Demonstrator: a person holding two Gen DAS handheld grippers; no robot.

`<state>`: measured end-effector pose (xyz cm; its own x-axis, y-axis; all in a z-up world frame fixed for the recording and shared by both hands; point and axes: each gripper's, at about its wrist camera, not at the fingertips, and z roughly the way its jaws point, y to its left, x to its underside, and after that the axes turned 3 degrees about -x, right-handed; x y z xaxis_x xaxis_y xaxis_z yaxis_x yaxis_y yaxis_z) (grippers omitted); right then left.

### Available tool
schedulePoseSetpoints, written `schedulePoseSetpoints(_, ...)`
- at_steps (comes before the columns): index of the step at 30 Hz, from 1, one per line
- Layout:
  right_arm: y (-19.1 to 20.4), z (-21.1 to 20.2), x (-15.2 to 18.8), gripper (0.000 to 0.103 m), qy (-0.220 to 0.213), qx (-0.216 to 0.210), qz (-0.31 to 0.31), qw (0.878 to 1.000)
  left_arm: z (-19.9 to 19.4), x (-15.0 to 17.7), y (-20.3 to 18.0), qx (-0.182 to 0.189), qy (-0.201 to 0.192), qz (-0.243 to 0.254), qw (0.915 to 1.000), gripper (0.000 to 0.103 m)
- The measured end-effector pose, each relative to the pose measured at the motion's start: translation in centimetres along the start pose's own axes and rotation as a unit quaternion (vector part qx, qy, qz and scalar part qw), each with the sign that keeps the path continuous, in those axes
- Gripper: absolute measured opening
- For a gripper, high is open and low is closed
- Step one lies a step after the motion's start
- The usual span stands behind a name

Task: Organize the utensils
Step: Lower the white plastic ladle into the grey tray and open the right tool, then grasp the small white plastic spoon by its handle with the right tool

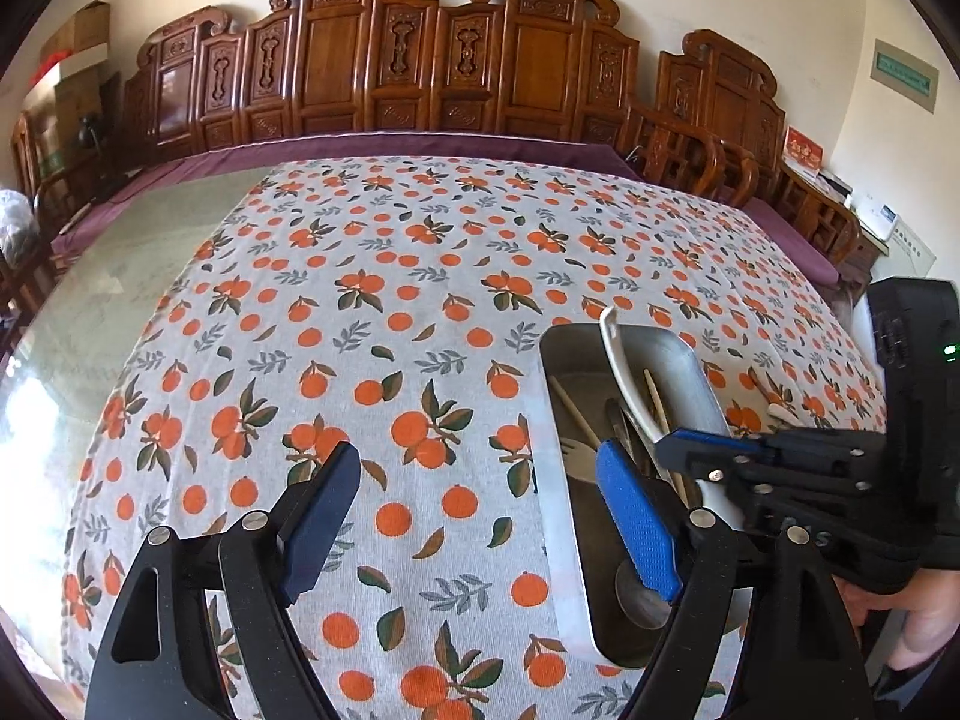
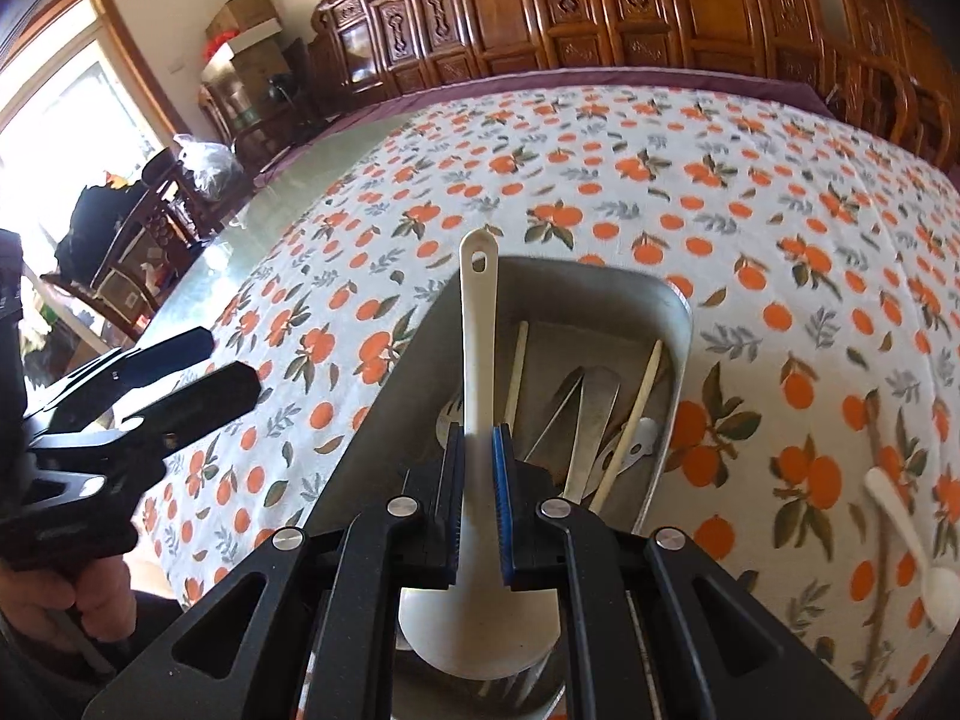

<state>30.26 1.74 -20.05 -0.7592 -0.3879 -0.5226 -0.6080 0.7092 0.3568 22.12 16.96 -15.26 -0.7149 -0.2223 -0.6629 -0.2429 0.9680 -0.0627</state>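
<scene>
R tongs (image 2: 478, 480) pinch the white spatula (image 2: 478, 324) at mid-handle, long axis pointing away over the tray (image 2: 672, 324). L tongs (image 1: 480, 516) spread, empty, just left of tray. Loose spoon (image 2: 912, 540) on desk lies right of R tongs, so R hand is nearer.

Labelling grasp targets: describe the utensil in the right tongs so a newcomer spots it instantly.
Find the metal tray on the orange-print tablecloth. Leaning out over its far rim is a white plastic rice paddle, pinched at the neck by the right tongs. Unlike the thin chopsticks and metal cutlery beside it, it is broad, white, with a hanging hole in its handle.
</scene>
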Motion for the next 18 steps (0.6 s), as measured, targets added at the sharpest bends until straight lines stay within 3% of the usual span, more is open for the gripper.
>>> schedulePoseSetpoints(9, -0.4, -0.1, 0.6, 0.014, -0.003, 0.0, -0.006, 1.0, -0.6, 0.0, -1.3, 0.009, -0.006, 0.011, 0.9999, 0.077)
schedulePoseSetpoints(18, -3.2, -5.2, 1.2, 0.014, -0.031, 0.03, -0.04, 0.998, -1.2, 0.1, -4.0, 0.027, -0.011, 0.025, 0.9993, 0.077)
